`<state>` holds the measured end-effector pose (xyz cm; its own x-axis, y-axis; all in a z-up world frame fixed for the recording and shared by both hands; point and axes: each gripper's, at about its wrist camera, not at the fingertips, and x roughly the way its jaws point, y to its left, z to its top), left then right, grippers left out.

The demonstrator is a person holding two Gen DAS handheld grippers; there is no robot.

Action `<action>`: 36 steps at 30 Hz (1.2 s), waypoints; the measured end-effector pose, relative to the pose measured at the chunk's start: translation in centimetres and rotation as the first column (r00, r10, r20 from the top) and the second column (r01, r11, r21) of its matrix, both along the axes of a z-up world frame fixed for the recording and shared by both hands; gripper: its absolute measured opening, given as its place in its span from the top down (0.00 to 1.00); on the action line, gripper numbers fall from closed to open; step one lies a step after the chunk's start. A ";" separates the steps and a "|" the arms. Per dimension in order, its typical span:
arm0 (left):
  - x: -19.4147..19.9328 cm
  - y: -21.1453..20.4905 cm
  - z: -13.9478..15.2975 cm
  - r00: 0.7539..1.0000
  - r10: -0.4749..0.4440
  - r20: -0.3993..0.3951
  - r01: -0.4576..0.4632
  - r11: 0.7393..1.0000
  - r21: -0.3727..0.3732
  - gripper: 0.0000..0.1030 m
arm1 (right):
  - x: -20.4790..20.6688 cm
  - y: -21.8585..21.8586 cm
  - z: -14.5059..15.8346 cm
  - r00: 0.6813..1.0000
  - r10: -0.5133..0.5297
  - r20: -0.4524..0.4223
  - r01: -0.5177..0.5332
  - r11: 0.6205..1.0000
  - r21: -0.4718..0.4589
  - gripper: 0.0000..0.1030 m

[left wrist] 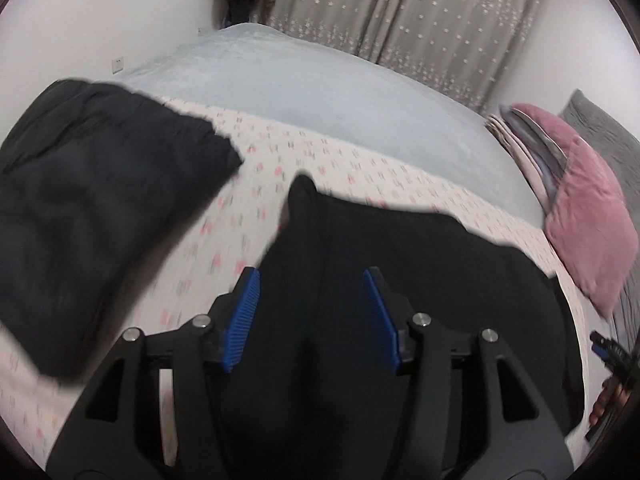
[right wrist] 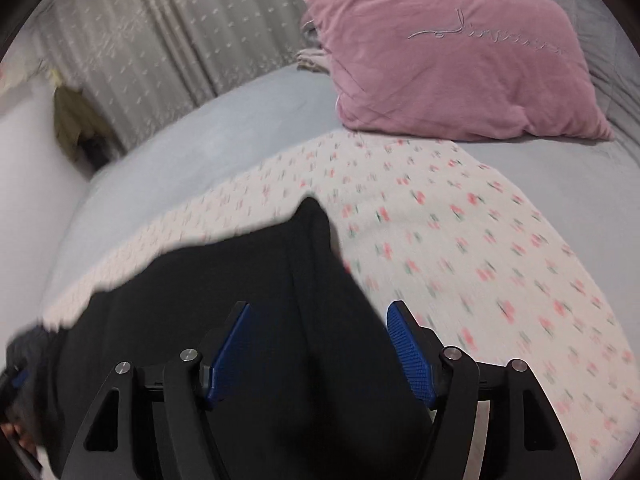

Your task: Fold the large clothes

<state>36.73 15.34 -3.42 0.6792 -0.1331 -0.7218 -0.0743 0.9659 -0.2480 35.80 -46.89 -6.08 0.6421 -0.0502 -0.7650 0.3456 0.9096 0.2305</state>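
A black garment (left wrist: pixel 400 264) lies on the floral sheet (left wrist: pixel 224 248) on the bed, its folded edge toward me. It also shows in the right wrist view (right wrist: pixel 248 280). My left gripper (left wrist: pixel 311 280) is open, its blue pads spread just above the garment's left part. My right gripper (right wrist: pixel 318 314) is open above the garment's right corner. A second dark garment (left wrist: pixel 88 208) with a gathered waistband lies apart at the left. The right gripper's body shows at the far right edge of the left wrist view (left wrist: pixel 612 352).
A pink pillow (right wrist: pixel 452 56) lies at the head of the bed on a pale blue cover (left wrist: pixel 320 92), with a grey pillow (left wrist: pixel 600 128) behind it. Folded cloths (left wrist: pixel 516 136) sit beside it. A star-patterned curtain (left wrist: pixel 420 12) and white walls stand behind the bed.
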 end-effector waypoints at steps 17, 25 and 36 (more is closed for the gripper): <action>-7.8 0.6 -8.0 0.979 0.117 -0.165 -0.104 0.991 0.085 0.46 | -10.3 6.0 -5.3 0.982 0.162 -0.097 -0.162 0.987 0.009 0.34; -7.5 1.7 -8.8 0.980 0.104 -0.170 -0.097 0.994 0.049 0.45 | -10.0 7.1 -6.5 0.977 0.161 -0.140 -0.167 0.985 -0.033 0.33; -13.4 -8.8 -2.9 0.984 -0.177 0.025 0.169 0.966 0.197 0.45 | -13.5 5.7 -2.0 0.997 0.045 0.058 -0.047 0.998 0.030 0.18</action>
<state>23.35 6.50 -6.30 0.6884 -0.1116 -0.7167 0.1044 0.9931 -0.0544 22.29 -41.20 -8.10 0.6858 0.0036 -0.7278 0.2889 0.9164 0.2768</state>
